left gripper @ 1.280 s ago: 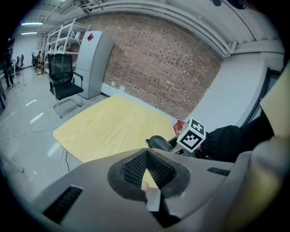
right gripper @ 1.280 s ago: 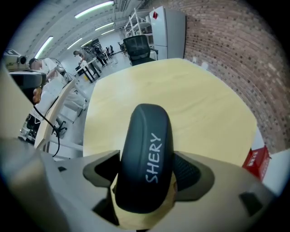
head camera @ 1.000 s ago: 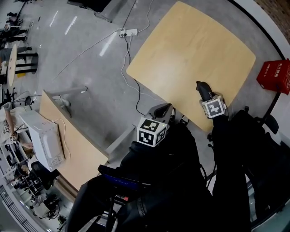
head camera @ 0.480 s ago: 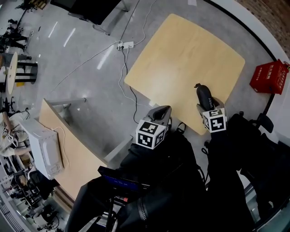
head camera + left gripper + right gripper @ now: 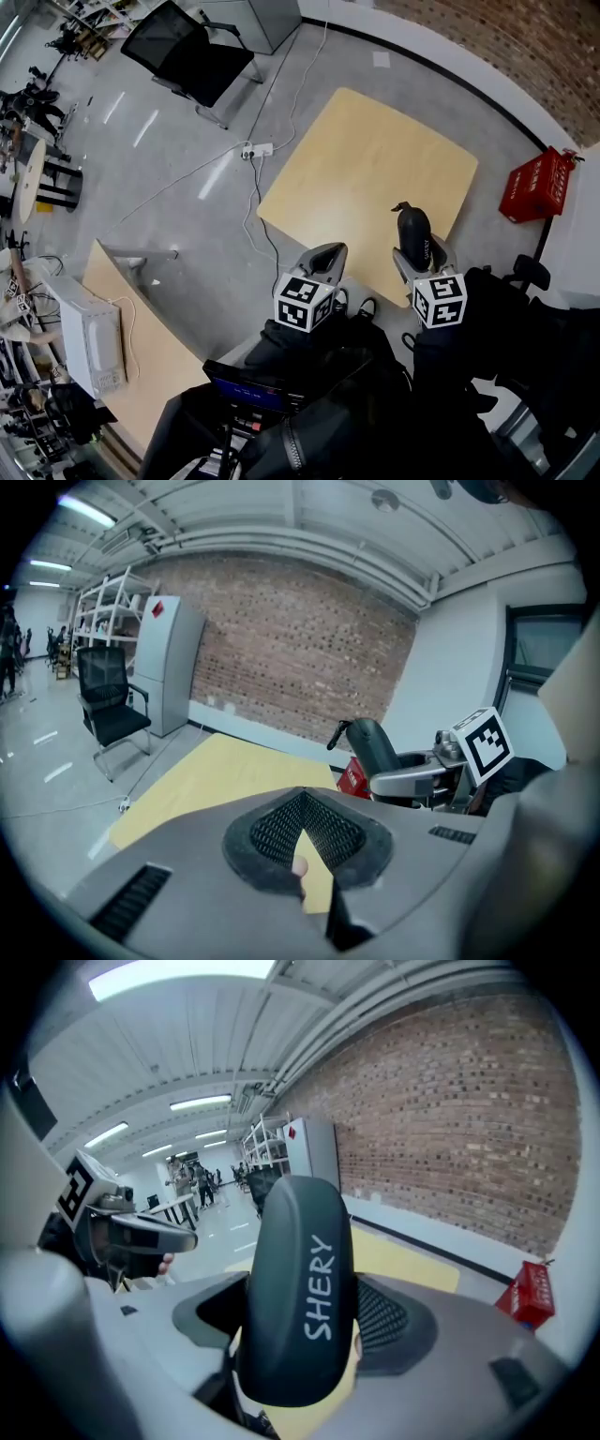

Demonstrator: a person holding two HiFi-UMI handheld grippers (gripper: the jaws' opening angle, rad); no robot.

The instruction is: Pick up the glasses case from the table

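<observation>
The right tool (image 5: pixel 300 1316) is clamped on the glasses case (image 5: pixel 413 229), which fills the gap between its jaws; the case's long axis runs out along the jaws, away from the person and toward the top of the head view, lettering lengthwise; it looks lifted clear over the desk's (image 5: pixel 366 159) lower-right edge; the left tool (image 5: pixel 302 803), centre-low, is pinched together on nothing.

table (image 5: pixel 366 173): bare top, open above | red crate (image 5: pixel 530 185): floor, just right | power strip (image 5: pixel 257 149): floor, left corner
</observation>
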